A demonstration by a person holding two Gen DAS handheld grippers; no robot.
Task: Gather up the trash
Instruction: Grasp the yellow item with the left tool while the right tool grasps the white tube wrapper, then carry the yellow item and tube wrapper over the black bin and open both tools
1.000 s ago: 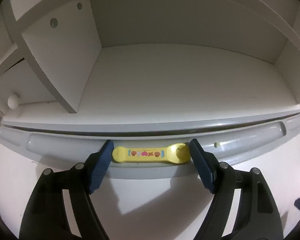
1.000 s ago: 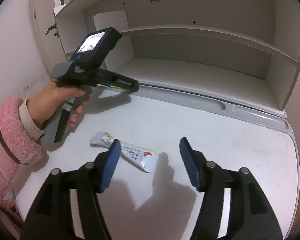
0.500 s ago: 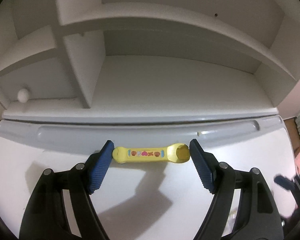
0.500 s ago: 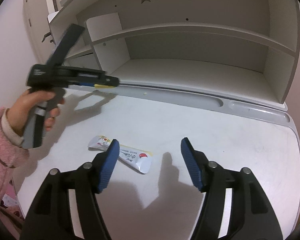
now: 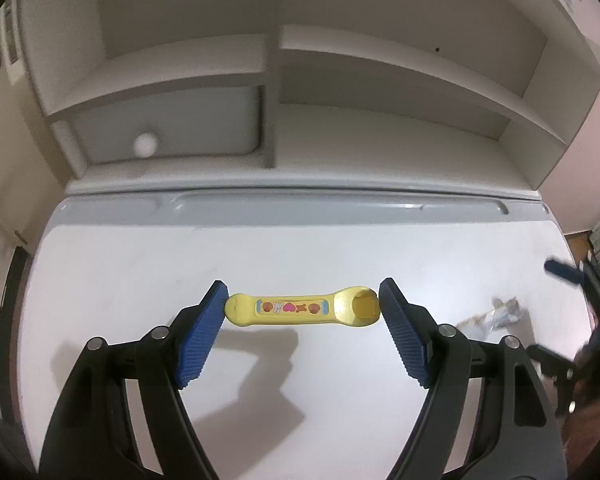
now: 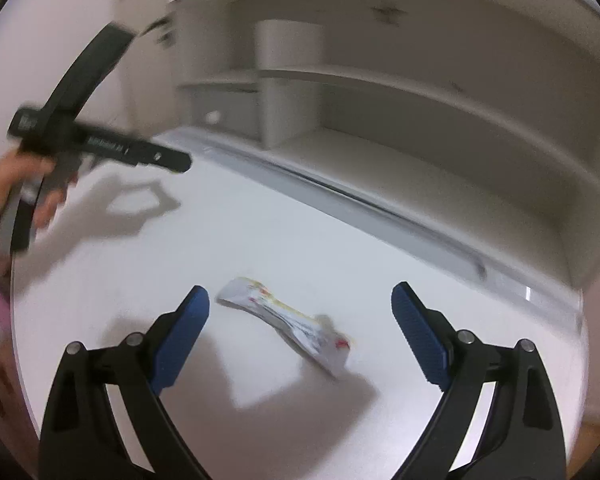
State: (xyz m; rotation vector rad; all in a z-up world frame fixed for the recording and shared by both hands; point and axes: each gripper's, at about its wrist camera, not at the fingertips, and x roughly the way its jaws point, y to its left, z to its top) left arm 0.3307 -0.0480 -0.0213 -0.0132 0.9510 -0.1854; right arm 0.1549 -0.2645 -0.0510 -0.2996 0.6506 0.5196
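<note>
A yellow plastic scoop-like stick (image 5: 302,310) with small pictures on it hangs crosswise above the white desk (image 5: 140,280), my left gripper (image 5: 302,300) shut on its two ends. The right wrist view shows that gripper (image 6: 172,160) from the side, at the left and over the desk. A crumpled white snack wrapper (image 6: 288,324) lies flat on the desk. My right gripper (image 6: 300,300) is just above it, jaws opening wide on either side, pads clear of it. The wrapper (image 5: 488,316) also shows blurred at the right of the left wrist view.
A white shelf unit (image 5: 380,136) stands along the desk's far edge, with a drawer and round knob (image 5: 145,145) at its left. A grey pen groove (image 5: 300,208) runs in front of it. A person's hand (image 6: 16,176) grips the left tool.
My left gripper has lifted the yellow stick out of the grey groove and drawn it back over the desk. The right gripper has rolled, closed in over the wrapper, and its jaws have widened.
</note>
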